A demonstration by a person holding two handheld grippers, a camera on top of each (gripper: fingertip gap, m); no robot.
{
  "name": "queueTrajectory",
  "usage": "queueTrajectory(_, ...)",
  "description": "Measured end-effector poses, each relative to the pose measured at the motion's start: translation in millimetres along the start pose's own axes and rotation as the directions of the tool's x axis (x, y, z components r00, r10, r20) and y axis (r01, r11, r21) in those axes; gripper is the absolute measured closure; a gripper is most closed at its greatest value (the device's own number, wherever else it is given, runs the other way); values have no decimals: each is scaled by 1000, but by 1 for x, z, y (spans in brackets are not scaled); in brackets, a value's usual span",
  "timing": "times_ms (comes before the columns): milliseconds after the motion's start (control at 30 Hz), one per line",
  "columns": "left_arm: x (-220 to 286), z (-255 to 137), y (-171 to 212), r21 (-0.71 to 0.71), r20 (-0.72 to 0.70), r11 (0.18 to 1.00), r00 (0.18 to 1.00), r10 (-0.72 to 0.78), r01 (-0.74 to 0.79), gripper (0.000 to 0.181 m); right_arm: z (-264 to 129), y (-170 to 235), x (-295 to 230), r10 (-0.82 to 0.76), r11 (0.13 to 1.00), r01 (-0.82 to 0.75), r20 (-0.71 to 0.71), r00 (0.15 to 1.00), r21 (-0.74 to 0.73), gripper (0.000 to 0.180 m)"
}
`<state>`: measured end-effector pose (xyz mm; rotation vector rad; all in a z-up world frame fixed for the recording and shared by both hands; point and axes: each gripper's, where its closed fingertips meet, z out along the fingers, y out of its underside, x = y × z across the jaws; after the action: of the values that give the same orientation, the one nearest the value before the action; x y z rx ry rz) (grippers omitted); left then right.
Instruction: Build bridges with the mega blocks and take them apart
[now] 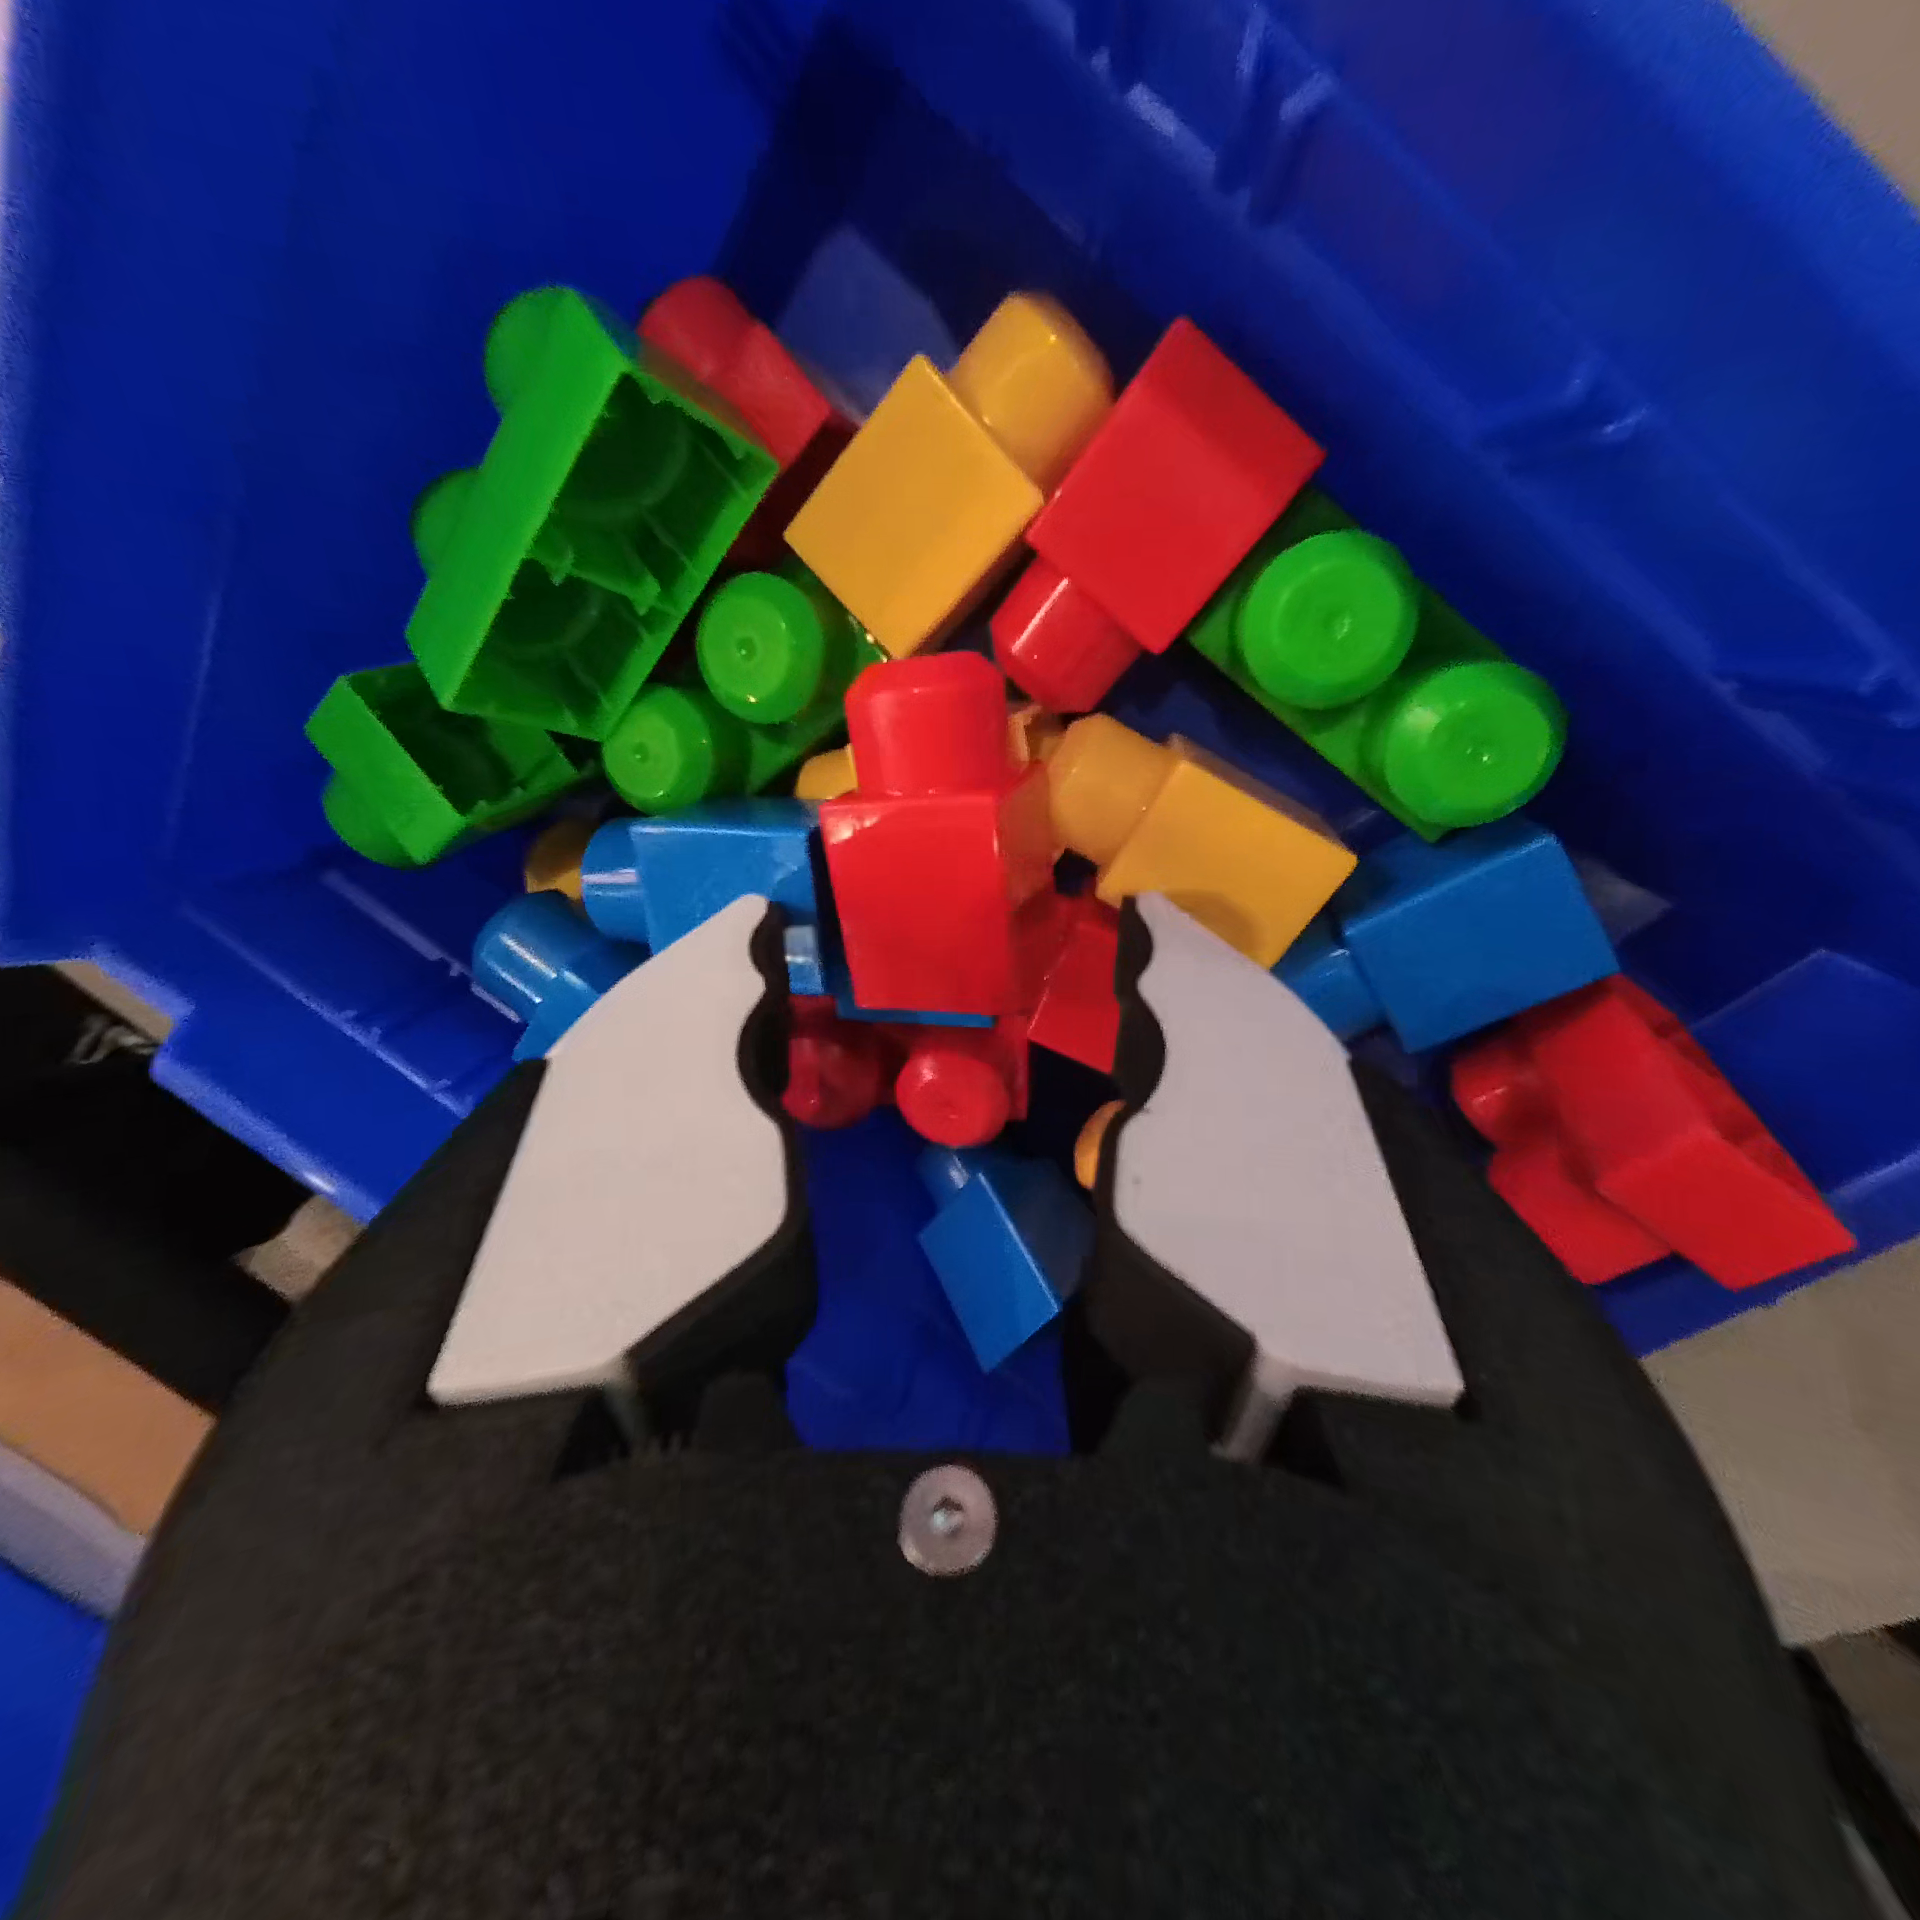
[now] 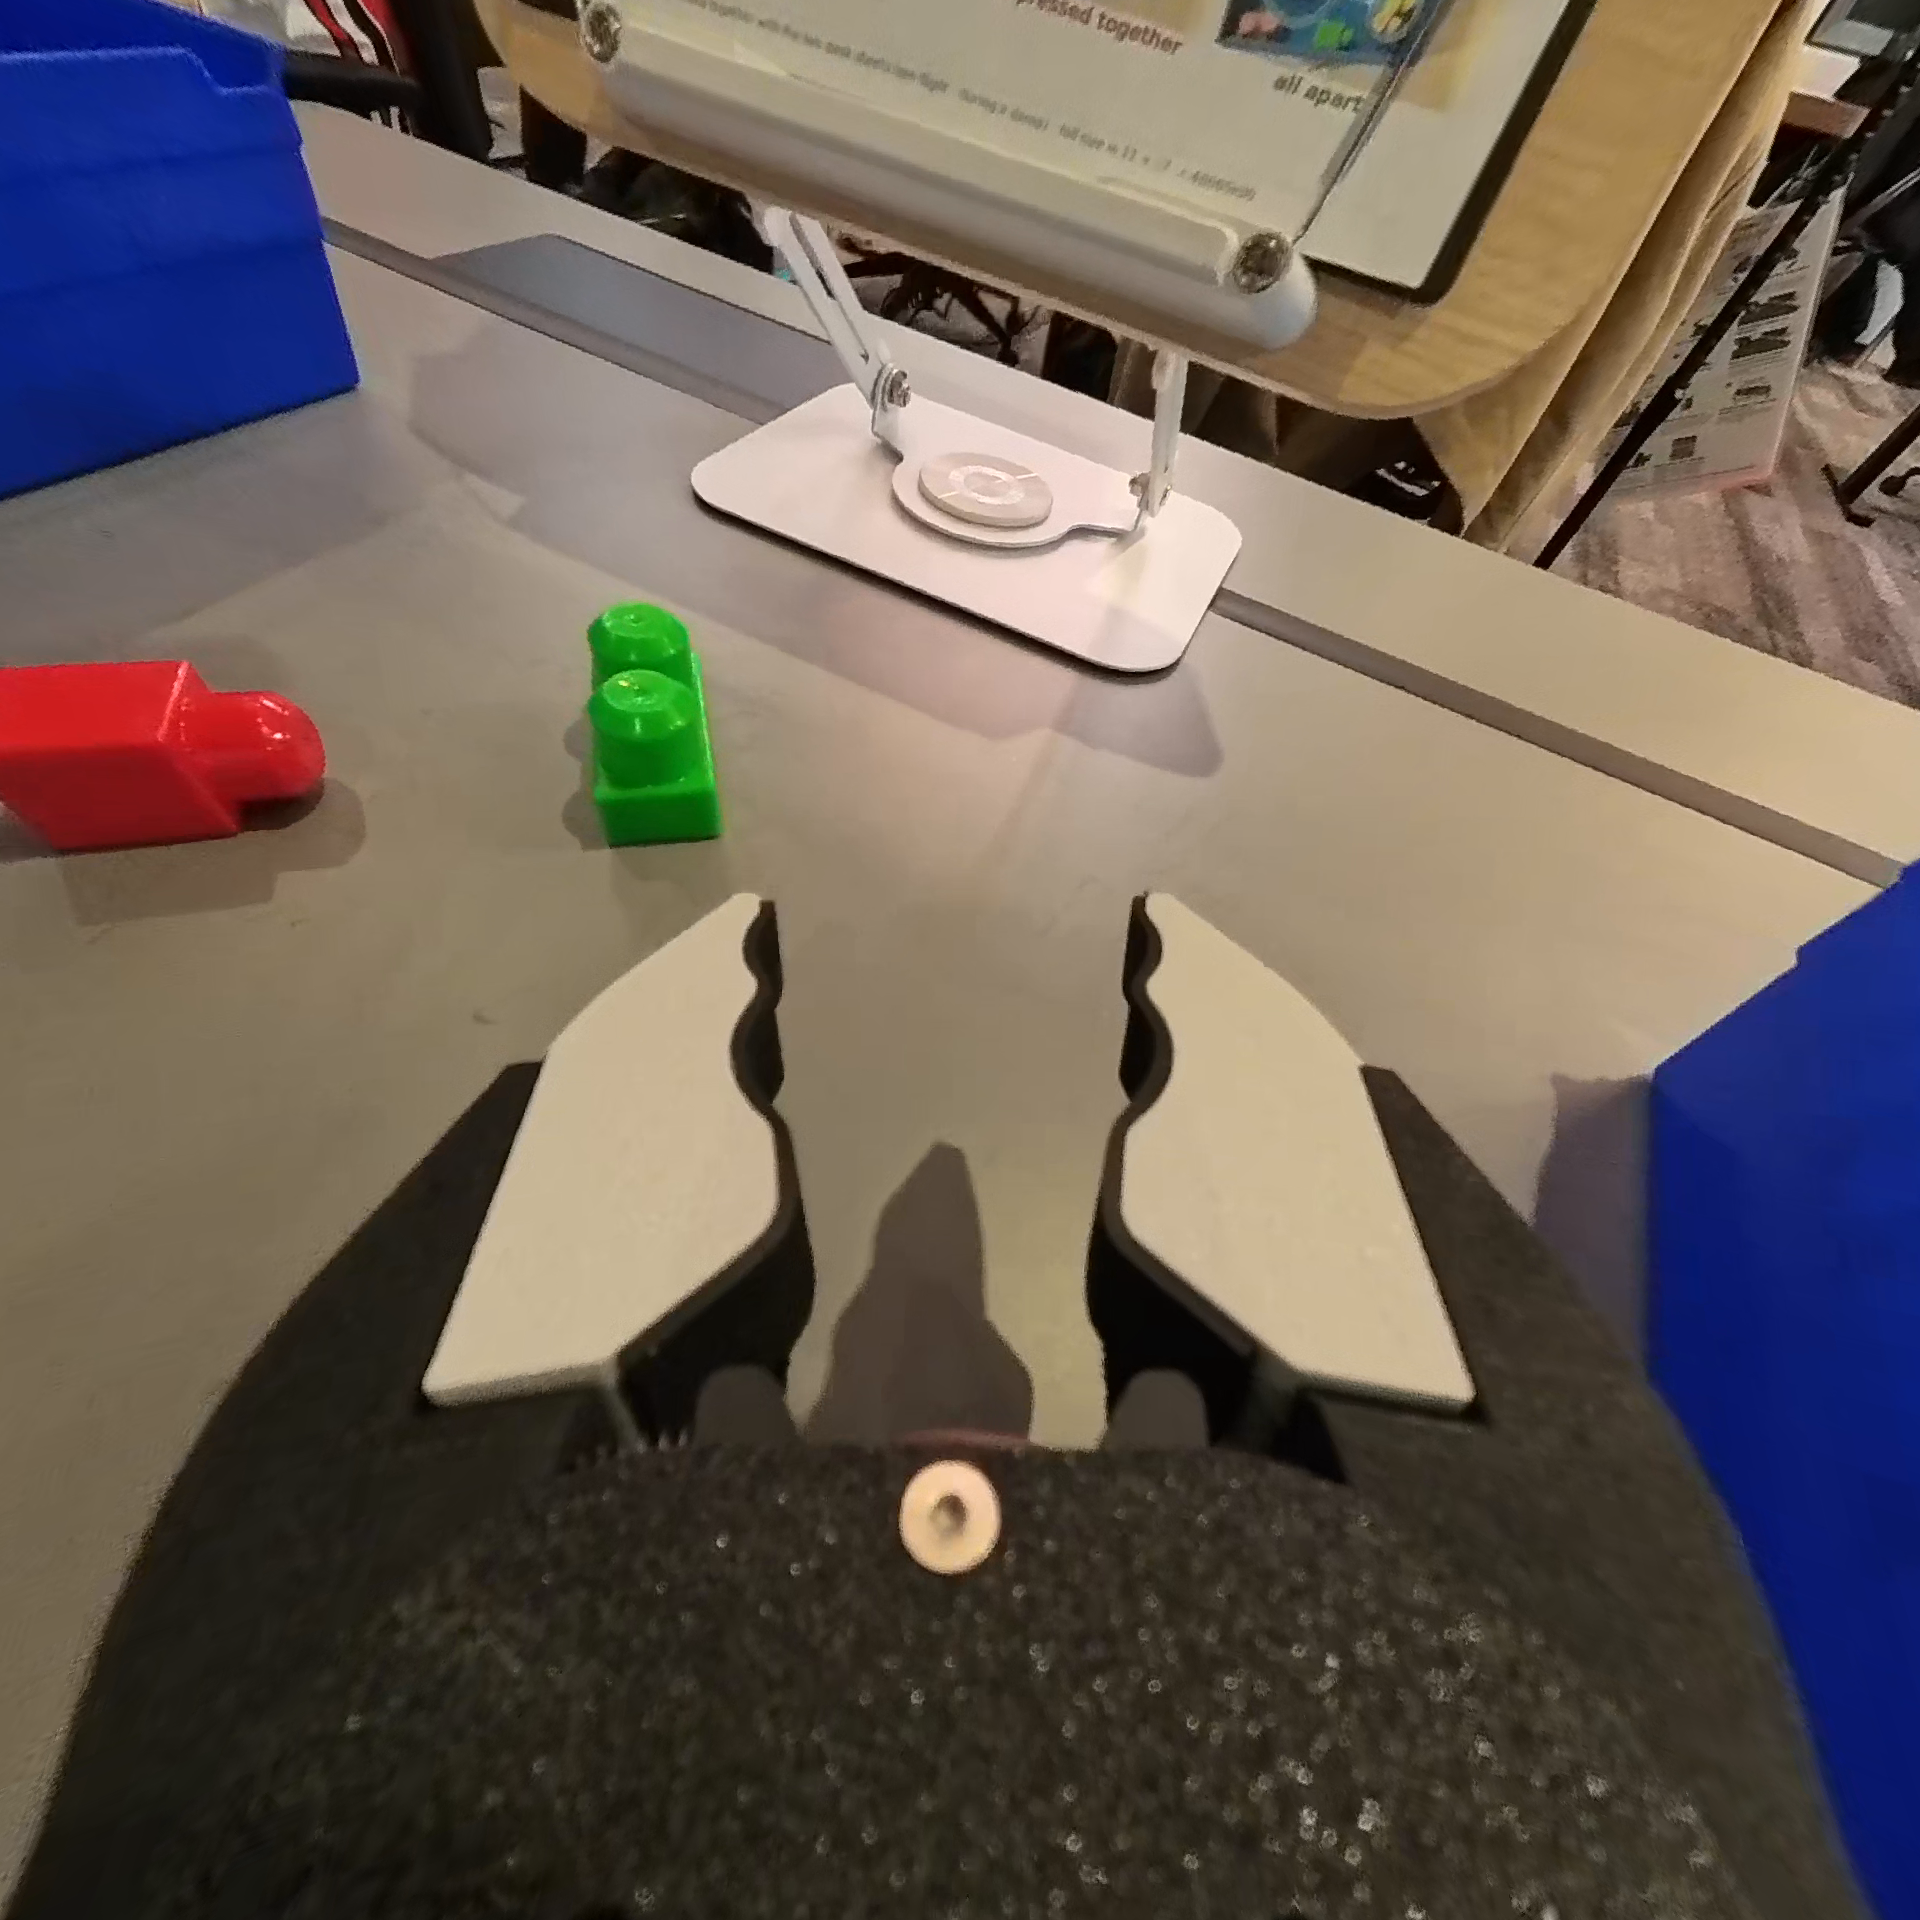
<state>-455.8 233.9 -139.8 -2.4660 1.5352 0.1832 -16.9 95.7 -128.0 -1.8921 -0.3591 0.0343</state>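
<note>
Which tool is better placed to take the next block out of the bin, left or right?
Left, probably. The left tool is open over the bin, with a red block just ahead of its tips. The right tool is open over bare table.

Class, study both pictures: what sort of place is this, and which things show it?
Probably an indoor demonstration or data-collection workstation: a grey table holds a blue bin of toy blocks, a white stand props up an instruction sheet, and poster stands line the carpeted background.

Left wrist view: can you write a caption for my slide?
Open left gripper above a blue plastic bin of jumbled red, yellow, green and blue blocks, a red one-stud block nearest its tips.
</note>
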Motion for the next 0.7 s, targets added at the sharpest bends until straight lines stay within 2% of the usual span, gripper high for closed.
queueTrajectory(33,0,1,1,-7,18,1000,1000,10,-10,120,0,0,-1,-6,1000,6,0,1000,-2,116)
queueTrajectory(267,5,-10,4,-10,56,1000,998,11,-10,120,2,0,-3,-1,1000,1,10,1000,-5,116)
queueTrajectory(433,3,-79,-7,174,109,985,994,-25,6,119,3,0,-5,-4,1000,4,19,1000,-10,116)
queueTrajectory(567,18,-127,-19,318,2,946,998,-60,56,116,3,-1,-8,-10,1000,10,25,1000,-11,117)
queueTrajectory(700,20,-109,-16,241,13,969,998,-56,51,117,3,-1,-9,-14,1000,14,28,1000,-13,117)
